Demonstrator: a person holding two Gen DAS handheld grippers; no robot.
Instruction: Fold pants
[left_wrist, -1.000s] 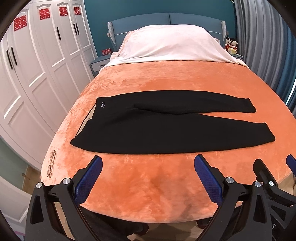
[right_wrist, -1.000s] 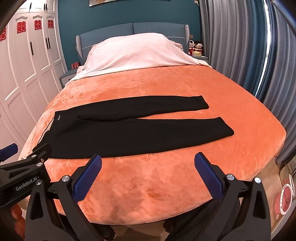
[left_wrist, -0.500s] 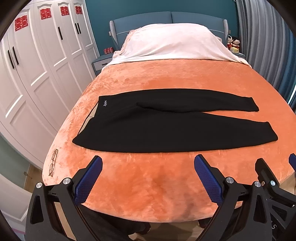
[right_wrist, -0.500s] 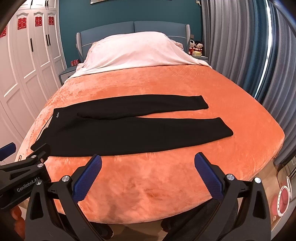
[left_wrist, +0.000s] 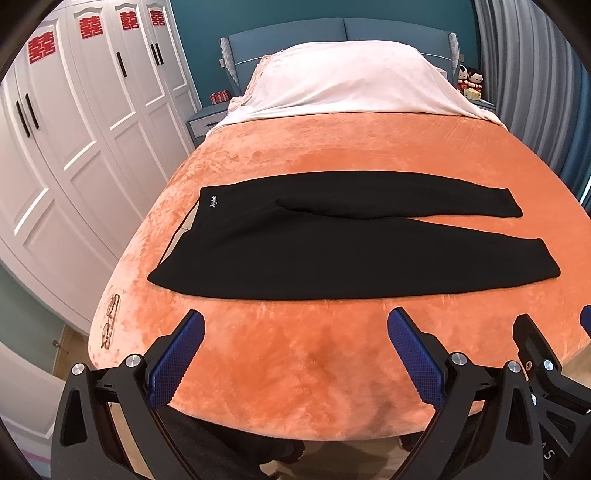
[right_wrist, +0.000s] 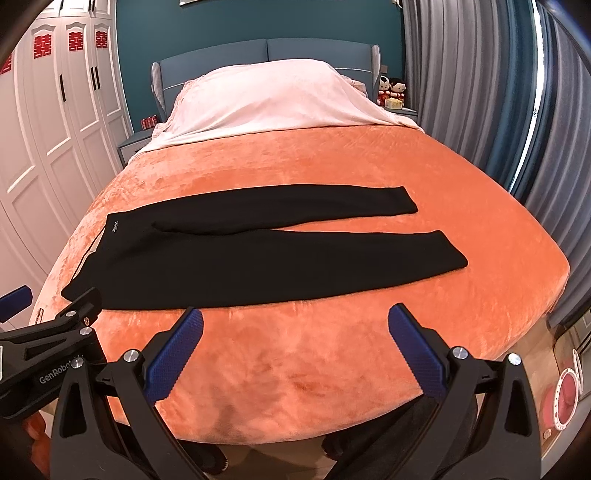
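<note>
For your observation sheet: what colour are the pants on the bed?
Black pants, plain, small white logo at the waistband; clearest in the left wrist view.

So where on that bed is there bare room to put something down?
The orange blanket is bare between the black pants and the white cover, and along the near edge before the pants. Eyeglasses sit at the near left corner. The middle is taken by the pants.

The pants (left_wrist: 351, 243) are lying flat across the bed (left_wrist: 332, 362), waistband toward its wardrobe (left_wrist: 74, 147) side, legs stretching toward its curtain (right_wrist: 498, 110) side. Behind them a sheet (left_wrist: 351, 85) is covering the bed's head end, and glasses (left_wrist: 110, 321) are sitting at the bed's near-left edge.
</note>
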